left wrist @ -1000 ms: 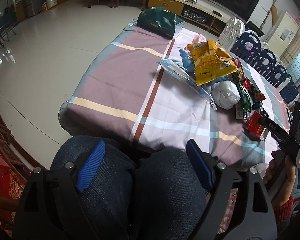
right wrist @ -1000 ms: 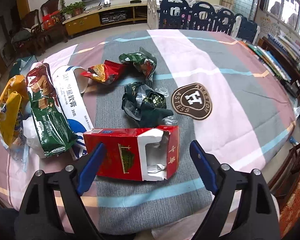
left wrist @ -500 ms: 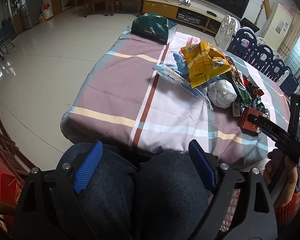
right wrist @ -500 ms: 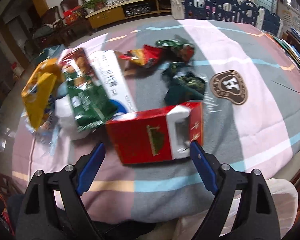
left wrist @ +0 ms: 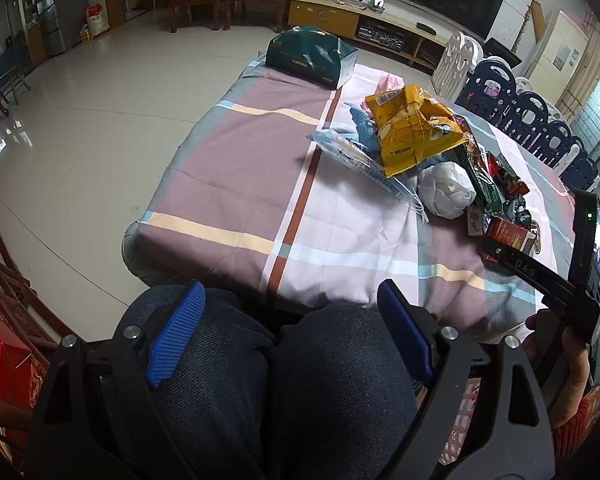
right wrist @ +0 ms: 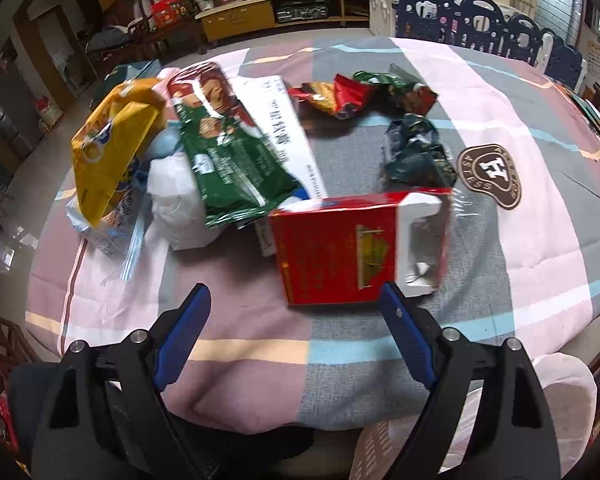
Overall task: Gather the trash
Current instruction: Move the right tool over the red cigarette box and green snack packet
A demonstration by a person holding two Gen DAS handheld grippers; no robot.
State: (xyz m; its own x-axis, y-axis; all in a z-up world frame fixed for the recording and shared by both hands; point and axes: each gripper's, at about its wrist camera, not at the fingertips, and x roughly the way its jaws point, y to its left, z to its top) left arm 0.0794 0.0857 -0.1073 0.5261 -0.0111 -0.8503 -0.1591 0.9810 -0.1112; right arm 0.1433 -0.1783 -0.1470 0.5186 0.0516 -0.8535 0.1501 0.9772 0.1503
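Trash lies in a heap on the striped tablecloth (right wrist: pixel 520 240). A torn red carton (right wrist: pixel 340 248) lies nearest, just beyond my open, empty right gripper (right wrist: pixel 296 320). Behind it are a green wafer wrapper (right wrist: pixel 228 156), a white box (right wrist: pixel 284 128), a yellow snack bag (right wrist: pixel 108 148), a white crumpled bag (right wrist: pixel 176 200), a dark green wrapper (right wrist: pixel 416 152) and red wrappers (right wrist: pixel 340 96). My left gripper (left wrist: pixel 292 328) is open and empty over the person's knees, short of the table. It sees the yellow bag (left wrist: pixel 412 128), the white bag (left wrist: pixel 446 188) and the red carton (left wrist: pixel 508 232).
A dark green gift bag (left wrist: pixel 312 56) stands at the table's far end. A brown badge (right wrist: pixel 490 172) lies on the cloth right of the trash. Blue and white fence panels (right wrist: pixel 480 16) stand behind the table. Tiled floor (left wrist: pixel 80 140) lies to the left.
My right gripper has drawn back and swung; the red carton now lies ahead of the fingertips and turned more end-on. My left gripper has risen slightly and stays over the knees.
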